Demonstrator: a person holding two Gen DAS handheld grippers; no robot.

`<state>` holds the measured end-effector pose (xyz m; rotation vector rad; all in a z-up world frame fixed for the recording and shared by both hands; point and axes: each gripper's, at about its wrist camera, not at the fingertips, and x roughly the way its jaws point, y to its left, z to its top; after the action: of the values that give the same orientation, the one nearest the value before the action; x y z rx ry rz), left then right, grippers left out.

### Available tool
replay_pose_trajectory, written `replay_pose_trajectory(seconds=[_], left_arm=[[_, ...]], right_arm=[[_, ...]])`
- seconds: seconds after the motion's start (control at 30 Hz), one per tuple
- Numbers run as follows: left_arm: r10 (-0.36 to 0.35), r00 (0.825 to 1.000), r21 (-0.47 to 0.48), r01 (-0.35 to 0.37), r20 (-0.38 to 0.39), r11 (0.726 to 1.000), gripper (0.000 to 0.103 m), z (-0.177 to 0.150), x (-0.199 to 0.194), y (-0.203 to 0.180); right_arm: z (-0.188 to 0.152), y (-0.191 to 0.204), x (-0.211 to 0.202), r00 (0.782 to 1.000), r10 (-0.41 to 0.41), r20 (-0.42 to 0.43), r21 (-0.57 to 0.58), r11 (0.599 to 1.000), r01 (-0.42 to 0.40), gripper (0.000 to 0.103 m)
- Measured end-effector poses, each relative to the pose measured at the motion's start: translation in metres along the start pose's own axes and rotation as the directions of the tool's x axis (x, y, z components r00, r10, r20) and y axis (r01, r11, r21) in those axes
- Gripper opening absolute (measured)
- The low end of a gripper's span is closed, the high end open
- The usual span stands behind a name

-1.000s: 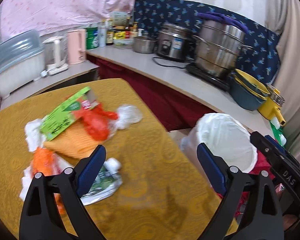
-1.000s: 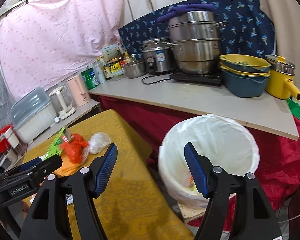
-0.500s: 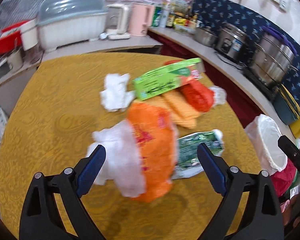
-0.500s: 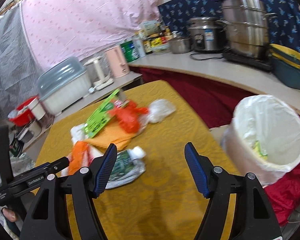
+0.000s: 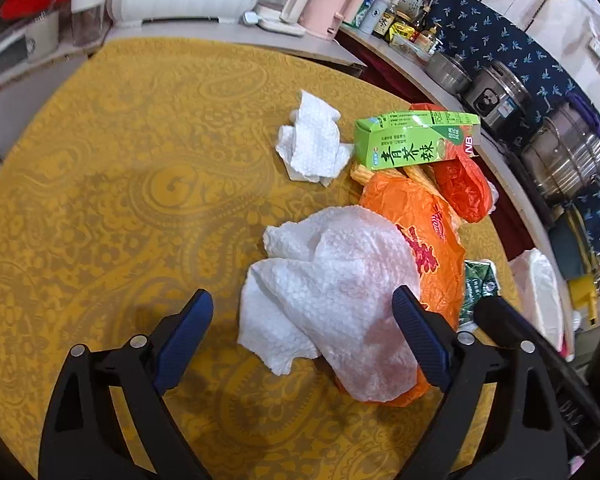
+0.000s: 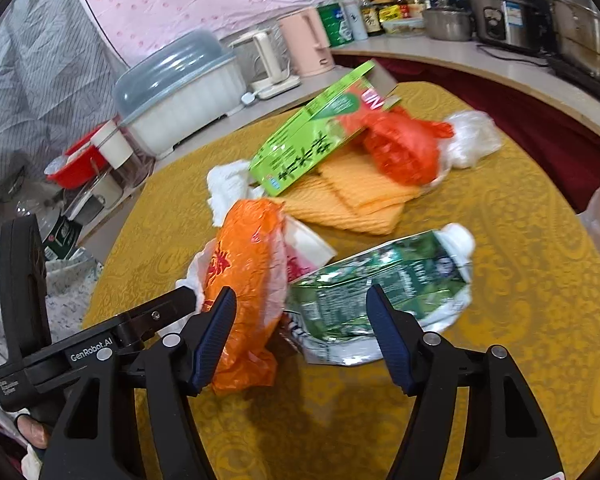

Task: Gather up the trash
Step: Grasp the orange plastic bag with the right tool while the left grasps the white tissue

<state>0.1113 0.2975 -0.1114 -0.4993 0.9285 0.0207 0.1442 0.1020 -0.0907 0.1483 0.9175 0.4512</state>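
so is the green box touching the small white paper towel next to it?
Touching. In the left wrist view the green box has its near end pressed against the small paper towel's crumpled edge, with no tablecloth visible between them.

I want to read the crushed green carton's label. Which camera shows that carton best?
The right wrist view: the crushed green carton lies nearly whole just beyond the right gripper, whose jaws are closing, not touching it. The left wrist view shows only a corner, hidden behind the orange bag.
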Motion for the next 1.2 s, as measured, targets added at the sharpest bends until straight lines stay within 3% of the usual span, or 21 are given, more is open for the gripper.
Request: replay_pose_trajectory(seconds=[0.17,0.27,0.4,0.53,0.73,1.03,1.13,1.2], left_arm=[[-0.077,0.996,-0.023,0.076,-0.034,0.997,0.076,0.001,0.012,0.006],[-0.102,0.994,-0.05,0.1,-0.039,0.994,0.07,0.003,0.016,0.011],[-0.138,0.99,-0.027,0.137,-0.036,0.99,0.045,0.003,0.012,0.006],[-0.12,0.993,0.017,0.12,-0.015,0.993,0.022,0.003,0.003,-0.003],[-0.121,0.993,0.027,0.121,0.012,0.992,0.013,0.002,-0.013,-0.005],[-0.104,0.993,0.079,0.099,0.049,0.992,0.013,-0.006,-0.036,-0.023],[-0.1,0.993,0.105,0.094,0.058,0.99,0.013,-0.012,-0.042,-0.032],[-0.104,0.993,0.119,0.097,0.055,0.988,0.013,-0.016,-0.044,-0.037]], right_arm=[[0.0,0.008,0.022,0.998,0.044,-0.043,0.002,0.999,-0.044,0.055],[-0.002,0.011,0.03,0.996,0.065,-0.065,0.002,0.998,-0.065,0.044],[-0.003,0.016,0.031,0.994,0.082,-0.066,-0.013,0.996,-0.083,0.028],[-0.003,0.019,0.025,0.994,0.098,-0.049,-0.018,0.995,-0.099,0.022],[-0.006,0.015,0.011,0.994,0.104,-0.038,-0.01,0.994,-0.105,0.021],[-0.013,-0.001,-0.025,0.994,0.109,0.015,0.019,0.994,-0.109,0.02],[-0.019,-0.008,-0.034,0.994,0.108,0.018,0.024,0.994,-0.108,0.009],[-0.023,-0.012,-0.04,0.993,0.112,0.021,0.036,0.993,-0.113,0.009]])
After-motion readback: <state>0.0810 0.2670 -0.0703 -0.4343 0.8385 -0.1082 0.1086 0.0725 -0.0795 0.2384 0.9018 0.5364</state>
